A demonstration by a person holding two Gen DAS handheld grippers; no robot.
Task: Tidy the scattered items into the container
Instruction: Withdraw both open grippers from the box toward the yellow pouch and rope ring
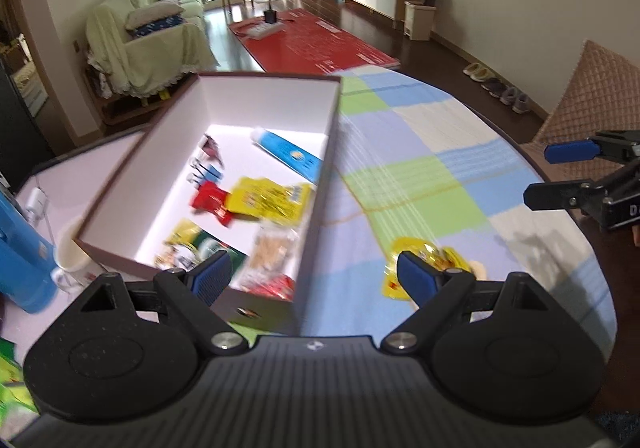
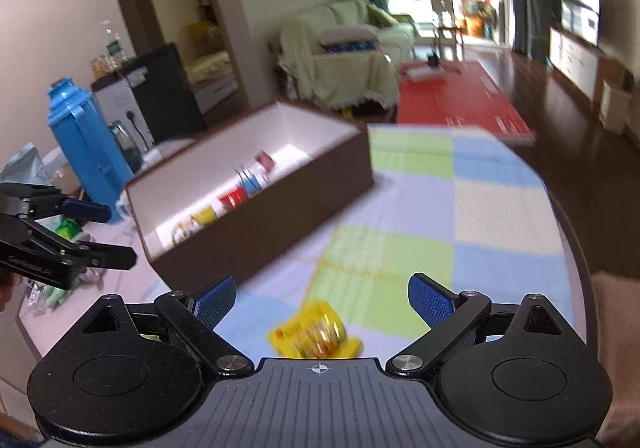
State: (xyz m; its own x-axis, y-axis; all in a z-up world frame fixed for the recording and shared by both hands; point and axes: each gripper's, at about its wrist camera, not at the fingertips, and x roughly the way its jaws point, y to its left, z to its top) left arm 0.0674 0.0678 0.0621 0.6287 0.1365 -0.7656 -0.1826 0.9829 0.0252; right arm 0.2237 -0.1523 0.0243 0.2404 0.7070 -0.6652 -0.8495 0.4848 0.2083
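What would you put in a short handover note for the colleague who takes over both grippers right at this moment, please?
Left gripper: open, empty, hovering over the near end of the box.
Right gripper: open, empty, above the yellow packet.
Done: the box on the checked tablecloth already holds a blue tube, several snack packets and small clips.
Left: that one yellow packet lies on the cloth, outside the box to its right. It looks like the last loose item here; pick it up and drop it in. The frames are blurred, so check for small strays.

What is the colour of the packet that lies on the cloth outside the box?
Yellow packet, clearest in the right wrist view.
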